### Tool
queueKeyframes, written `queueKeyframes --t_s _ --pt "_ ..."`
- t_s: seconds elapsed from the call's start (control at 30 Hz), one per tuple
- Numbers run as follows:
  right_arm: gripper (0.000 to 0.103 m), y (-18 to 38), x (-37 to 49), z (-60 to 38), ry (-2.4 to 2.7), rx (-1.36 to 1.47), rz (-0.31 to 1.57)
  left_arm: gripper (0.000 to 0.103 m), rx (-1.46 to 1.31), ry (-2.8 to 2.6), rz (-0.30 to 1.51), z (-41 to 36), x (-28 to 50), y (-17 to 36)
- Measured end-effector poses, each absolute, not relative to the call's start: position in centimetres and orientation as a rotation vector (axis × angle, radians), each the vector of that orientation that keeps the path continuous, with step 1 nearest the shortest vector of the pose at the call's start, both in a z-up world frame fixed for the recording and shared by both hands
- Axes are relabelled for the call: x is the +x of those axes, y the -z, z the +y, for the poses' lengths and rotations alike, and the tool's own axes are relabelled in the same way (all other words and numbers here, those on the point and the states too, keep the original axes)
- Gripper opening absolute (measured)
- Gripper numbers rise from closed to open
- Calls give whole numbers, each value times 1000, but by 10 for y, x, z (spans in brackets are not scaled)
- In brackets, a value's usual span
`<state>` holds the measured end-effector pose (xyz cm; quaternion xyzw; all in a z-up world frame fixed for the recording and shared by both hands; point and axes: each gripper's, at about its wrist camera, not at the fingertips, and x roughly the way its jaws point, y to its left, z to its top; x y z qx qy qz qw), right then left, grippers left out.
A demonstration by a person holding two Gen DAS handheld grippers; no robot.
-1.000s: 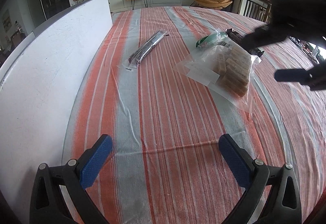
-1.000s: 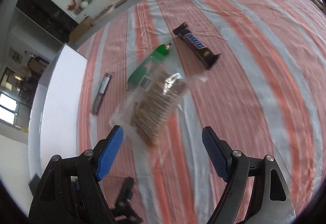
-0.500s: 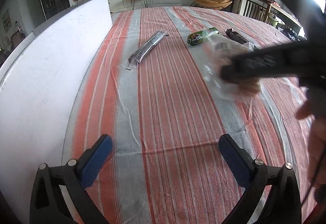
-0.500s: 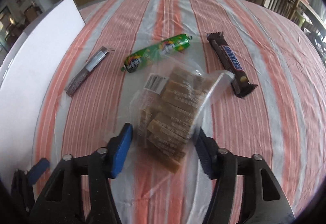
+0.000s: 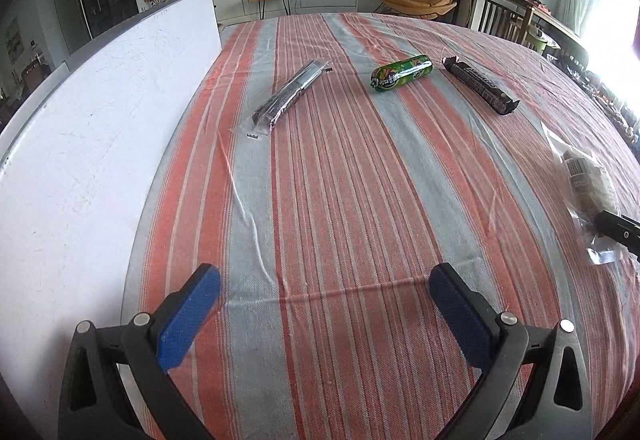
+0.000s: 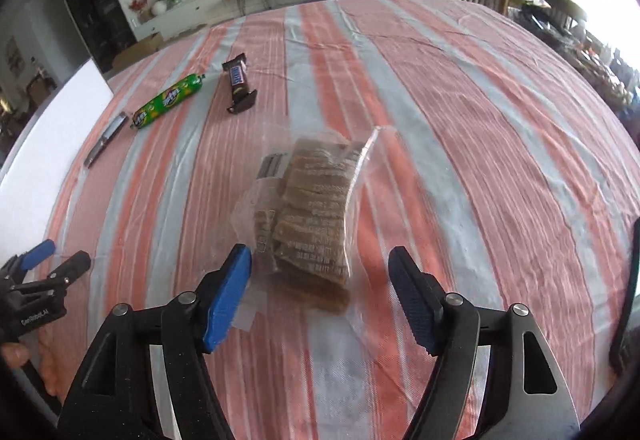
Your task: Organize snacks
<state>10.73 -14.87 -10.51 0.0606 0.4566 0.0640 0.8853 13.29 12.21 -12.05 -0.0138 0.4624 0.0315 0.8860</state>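
A clear bag of brown biscuits (image 6: pixel 316 215) lies on the striped cloth just ahead of my right gripper (image 6: pixel 320 300), whose jaws stand open with the bag's near end between them, not pinched. The bag also shows at the right edge of the left wrist view (image 5: pixel 588 187). A green candy roll (image 5: pixel 401 73), a Snickers bar (image 5: pixel 478 81) and a dark slim packet (image 5: pixel 286 99) lie further back. My left gripper (image 5: pixel 324 304) is open and empty over the cloth near the front.
A white board (image 5: pixel 100 127) stands upright along the table's left side. The striped cloth (image 5: pixel 340 199) covers the table. Chairs and a TV stand are beyond the far edge. My left gripper shows at the left edge of the right wrist view (image 6: pixel 36 280).
The biscuit bag has moved from the middle of the table to the right side. My right gripper went with it and its jaws are now wider apart. The left gripper has not moved.
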Motion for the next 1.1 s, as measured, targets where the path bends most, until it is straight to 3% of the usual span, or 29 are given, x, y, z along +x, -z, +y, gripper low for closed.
queueKeyframes --t_s 0.13,0.53,1.1 --pt "74 103 111 -144 -108 129 930 103 -29 -66 962 122 133 120" --pt "88 113 109 -130 -72 33 917 103 -29 -65 962 123 133 120" --pt "89 113 108 -133 -78 40 915 103 -29 -67 961 122 133 121"
